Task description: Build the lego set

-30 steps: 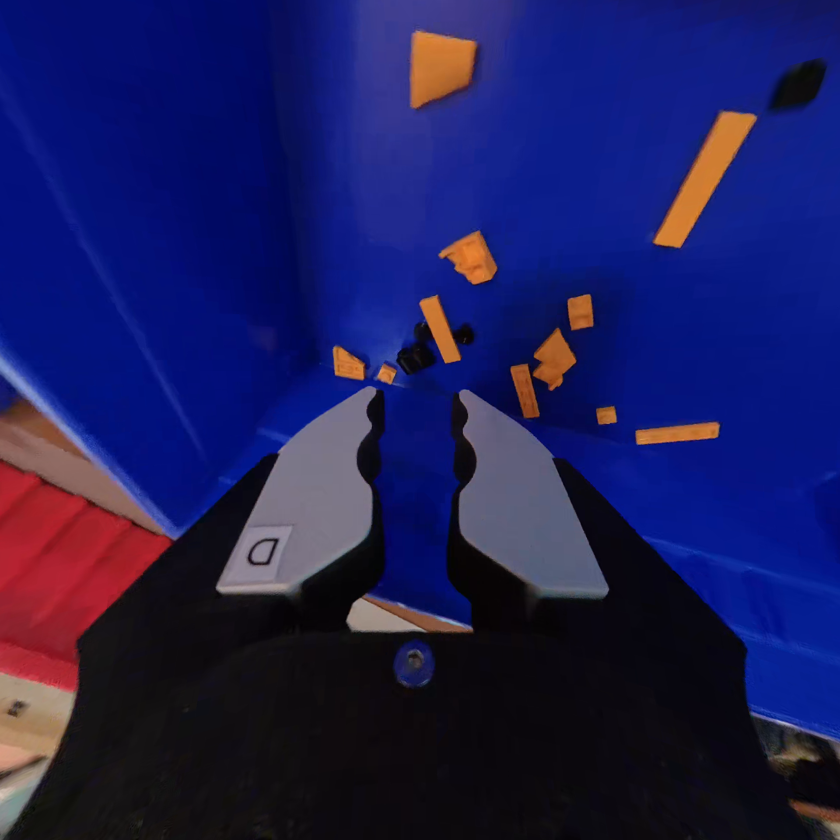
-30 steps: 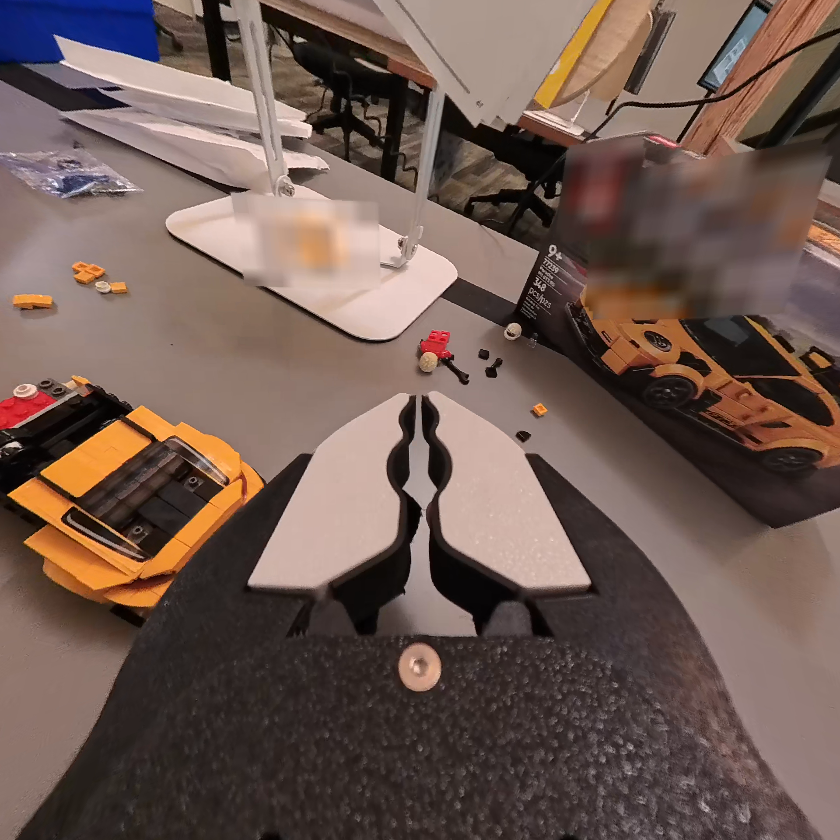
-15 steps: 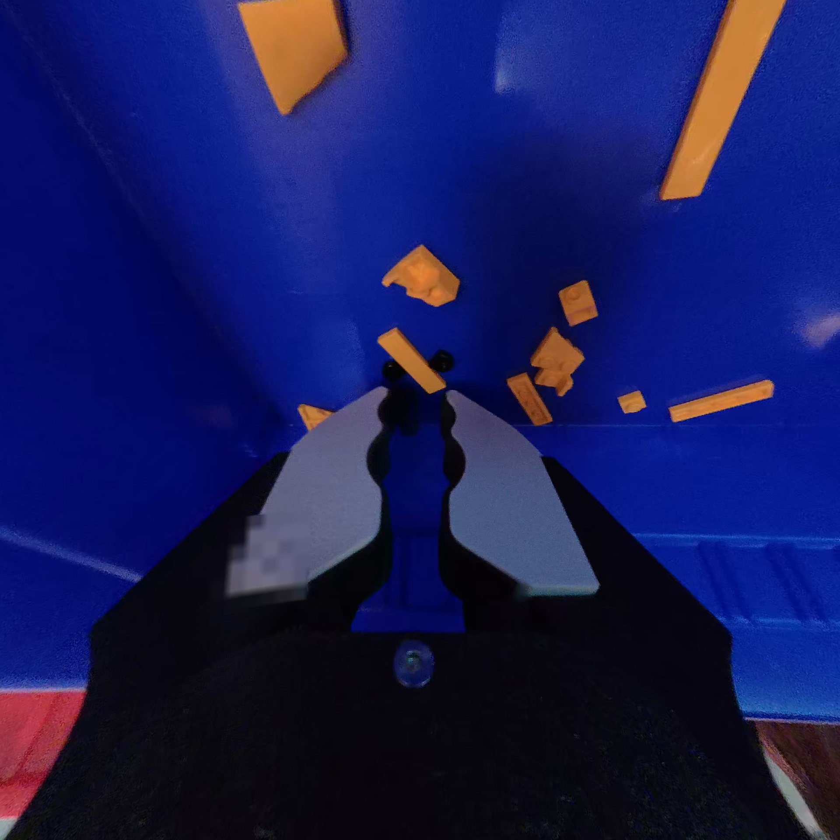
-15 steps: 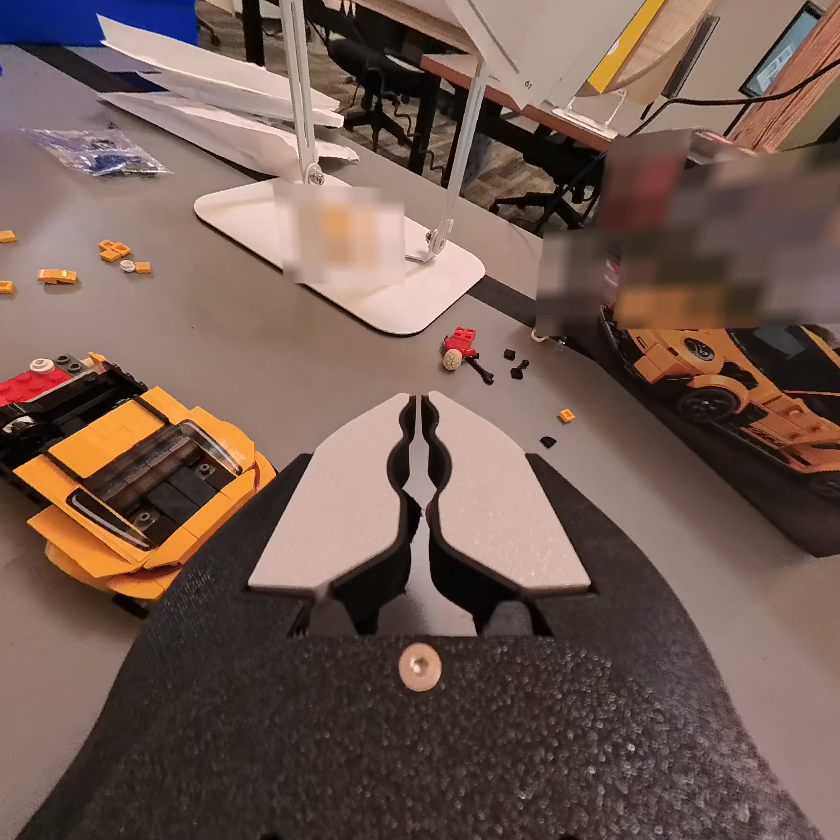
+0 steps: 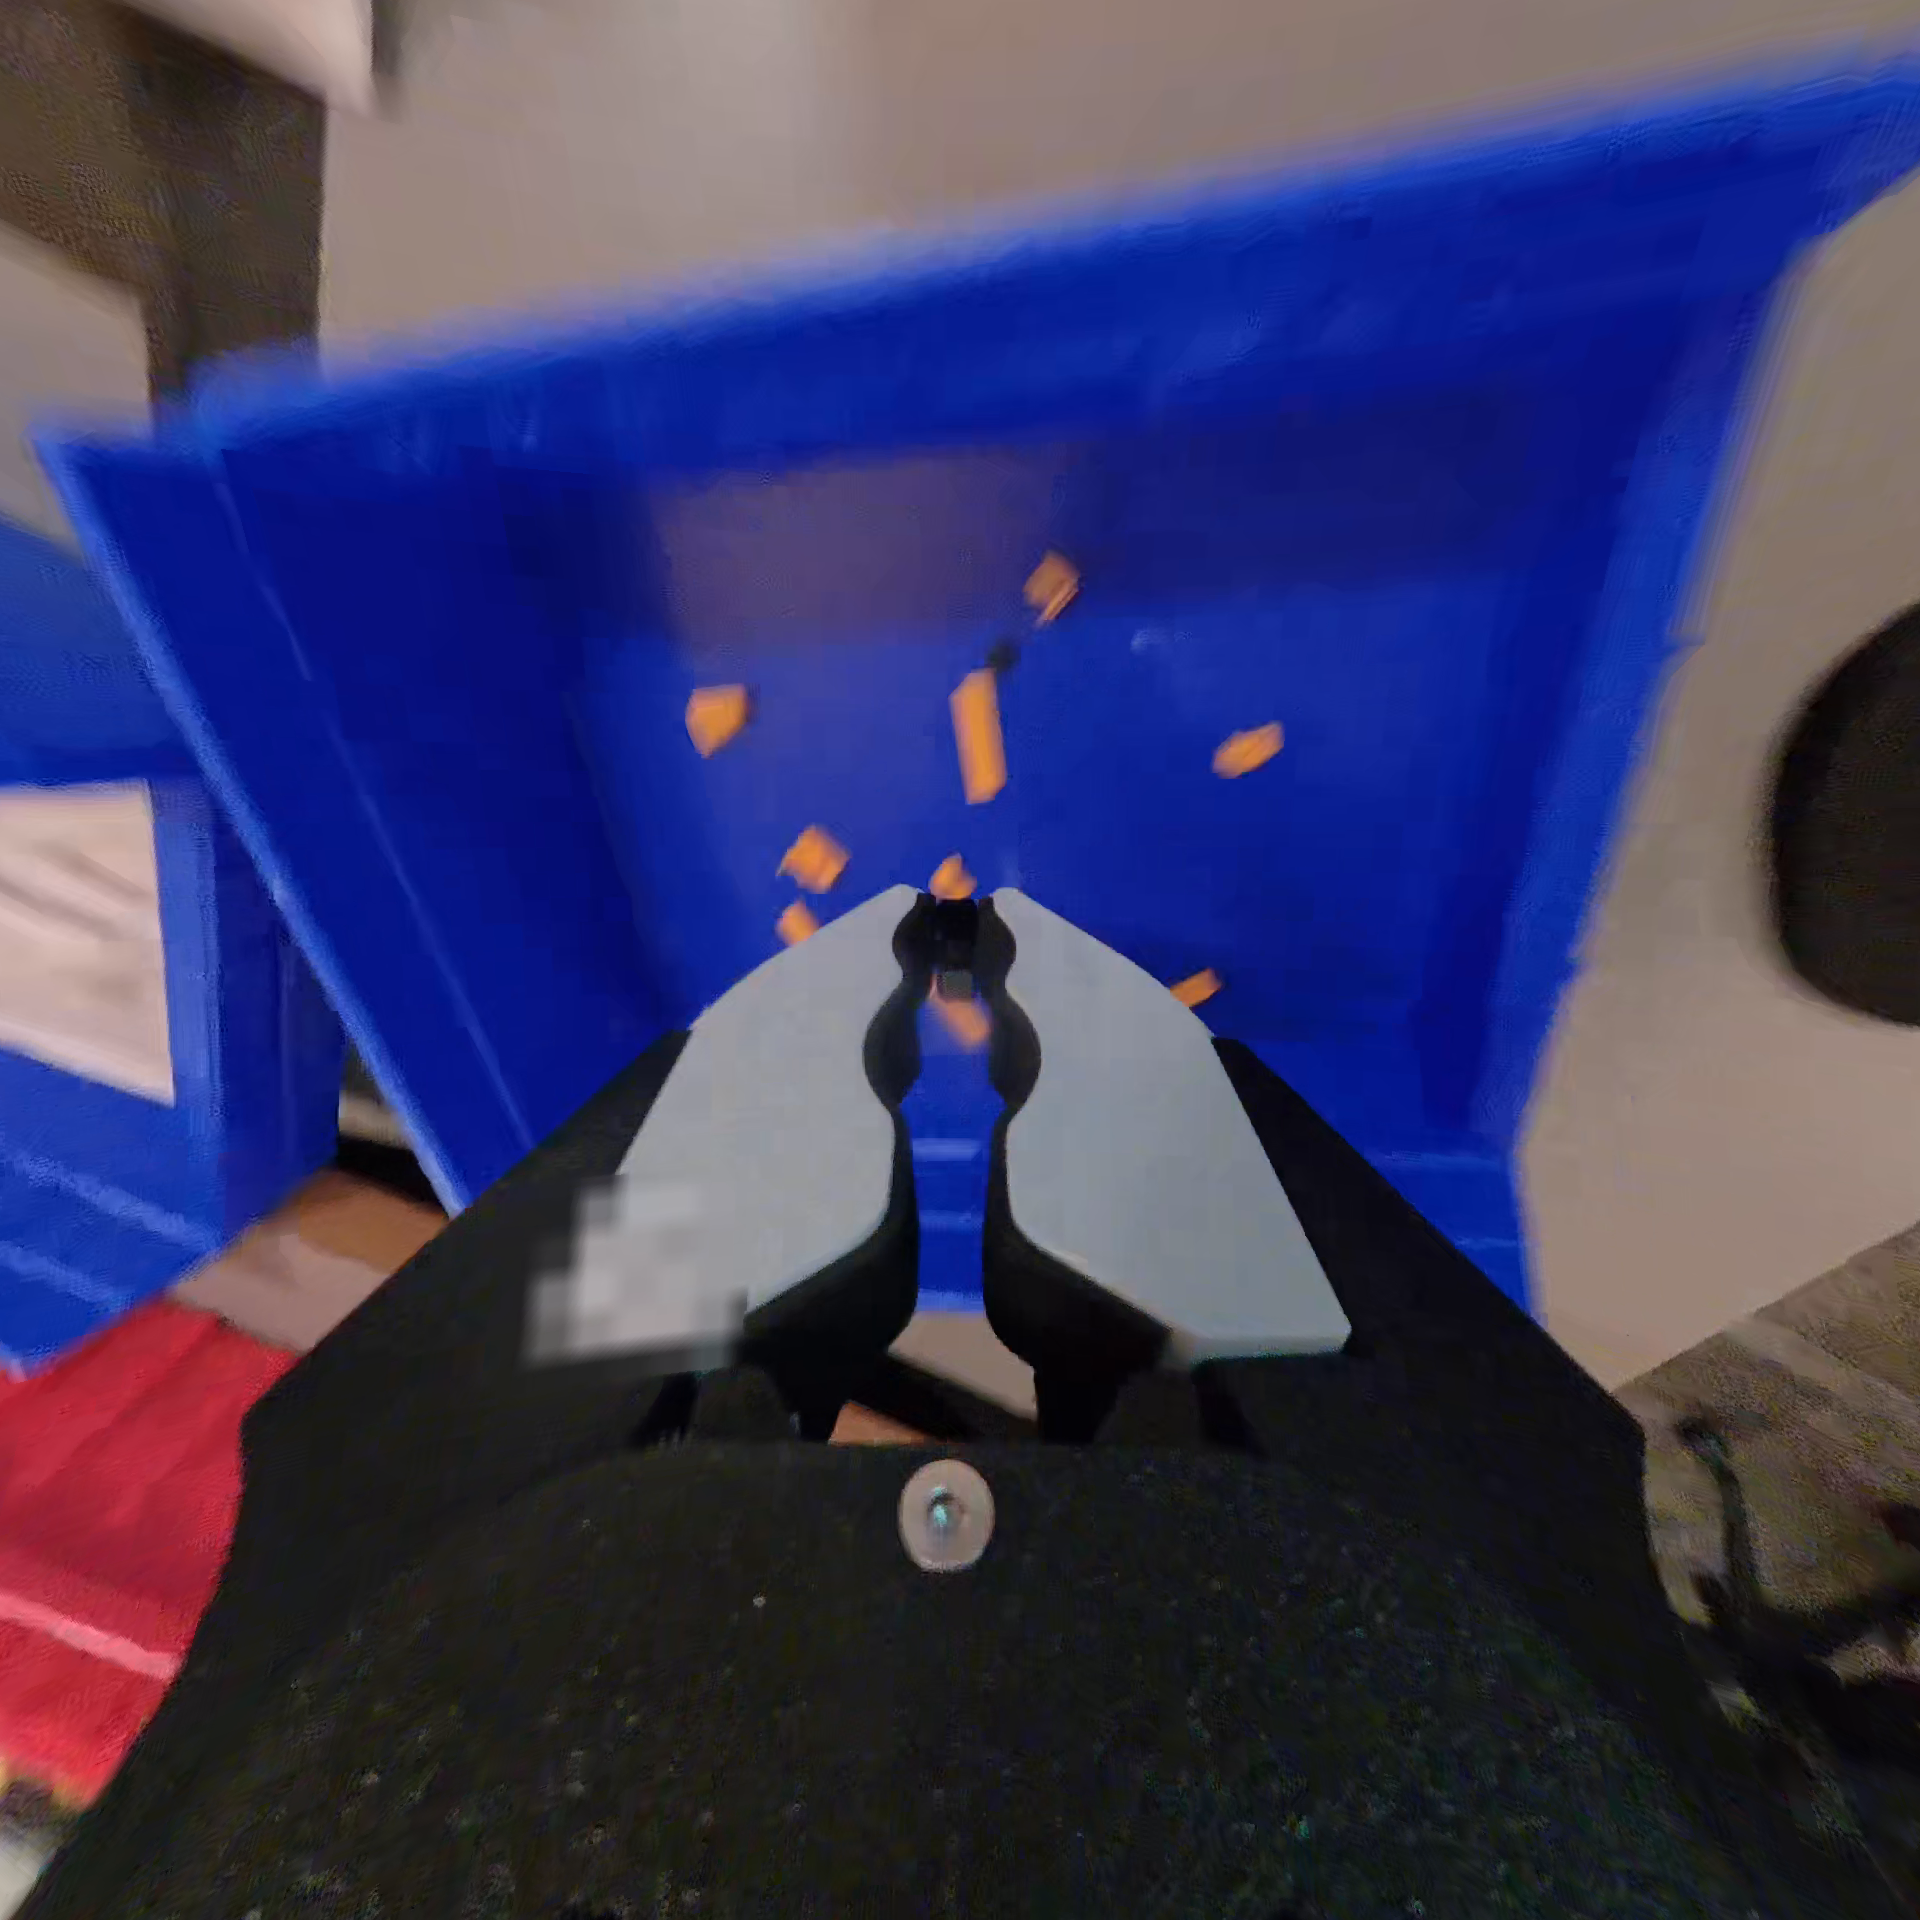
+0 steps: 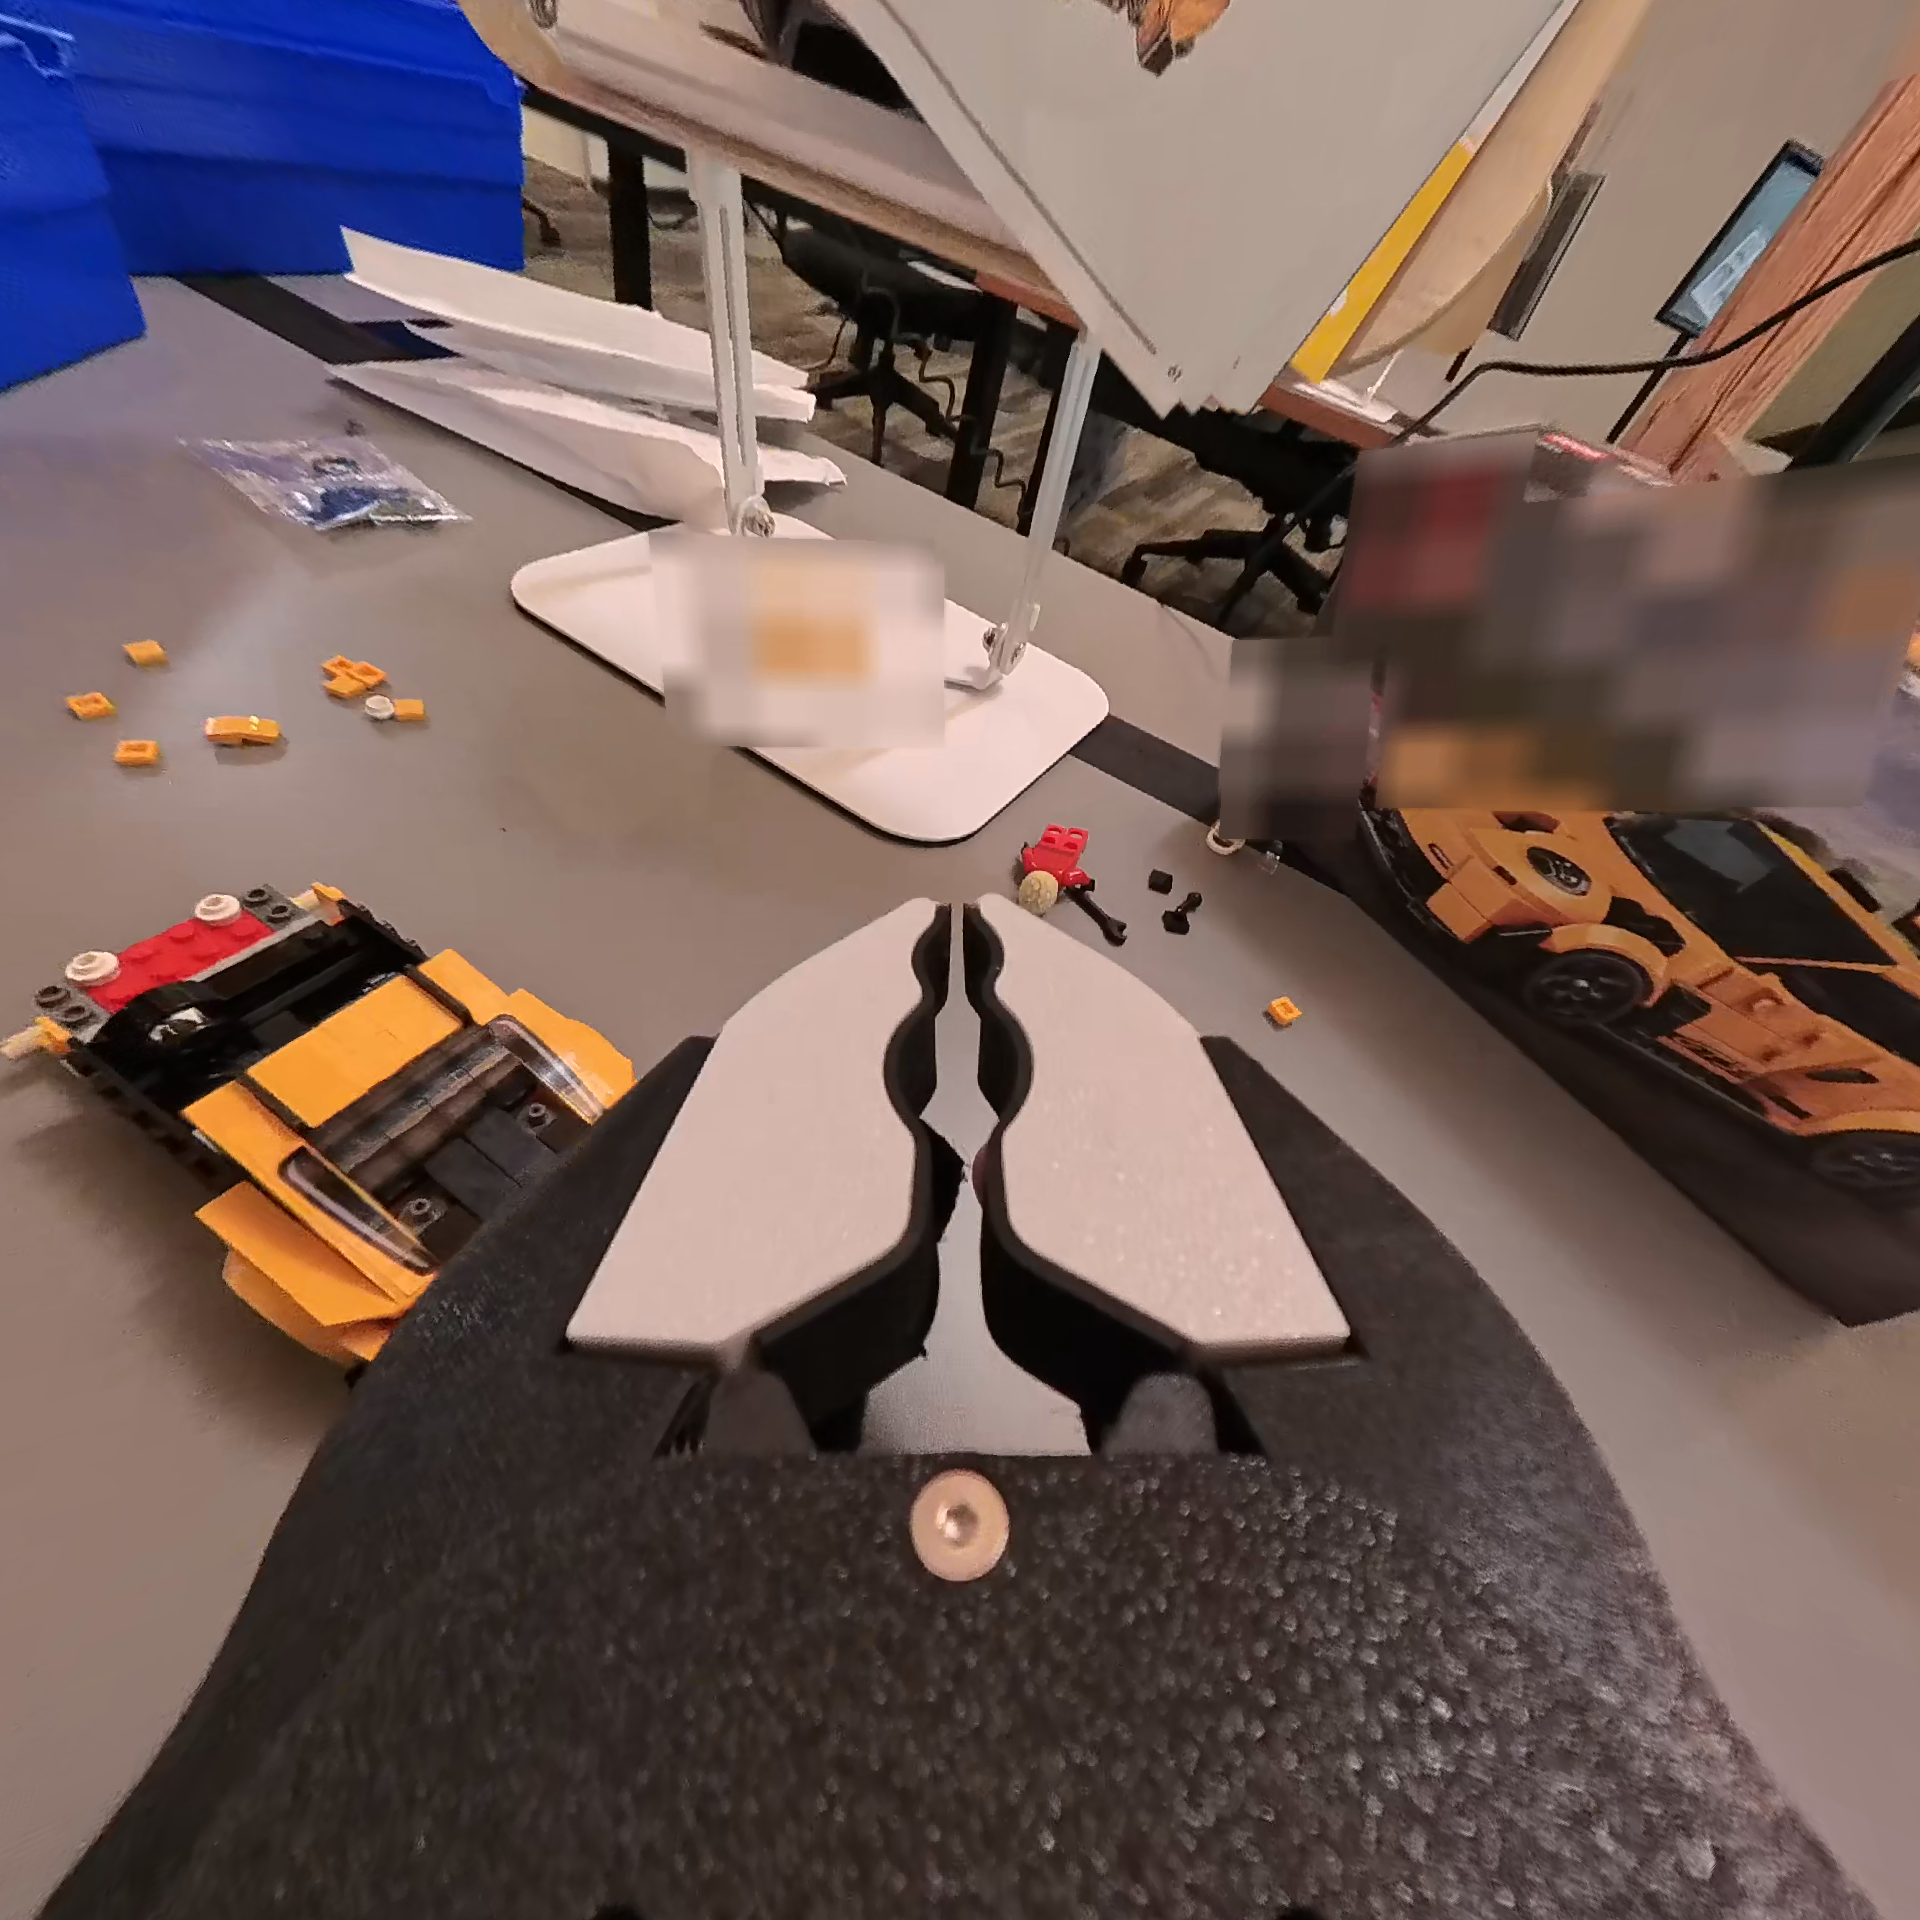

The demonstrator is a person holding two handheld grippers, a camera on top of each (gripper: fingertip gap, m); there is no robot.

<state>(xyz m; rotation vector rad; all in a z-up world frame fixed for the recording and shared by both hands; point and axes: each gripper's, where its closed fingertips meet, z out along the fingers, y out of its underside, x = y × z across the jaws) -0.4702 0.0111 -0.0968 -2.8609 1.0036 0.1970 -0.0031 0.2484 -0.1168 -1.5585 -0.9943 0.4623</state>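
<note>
The left tongs point(image 5: 954, 923), at the frame's centre, are pinching a small black piece point(image 5: 956, 940) at their tips, above the blue bin point(image 5: 1351, 416) whose floor is scattered with orange pieces point(image 5: 977, 732). The view is blurring, so a steady, level carry would likely keep that tiny piece seated. The right tongs point(image 6: 956, 914) are hovering with jaws nearly together, holding nothing, over the grey tabletop point(image 6: 623, 883), with the orange brick car point(image 6: 312, 1101) at lower left.

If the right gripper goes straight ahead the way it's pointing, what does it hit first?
Probably bare table first. The right gripper points between the stand's white base and the red brick; depth is unclear.
</note>
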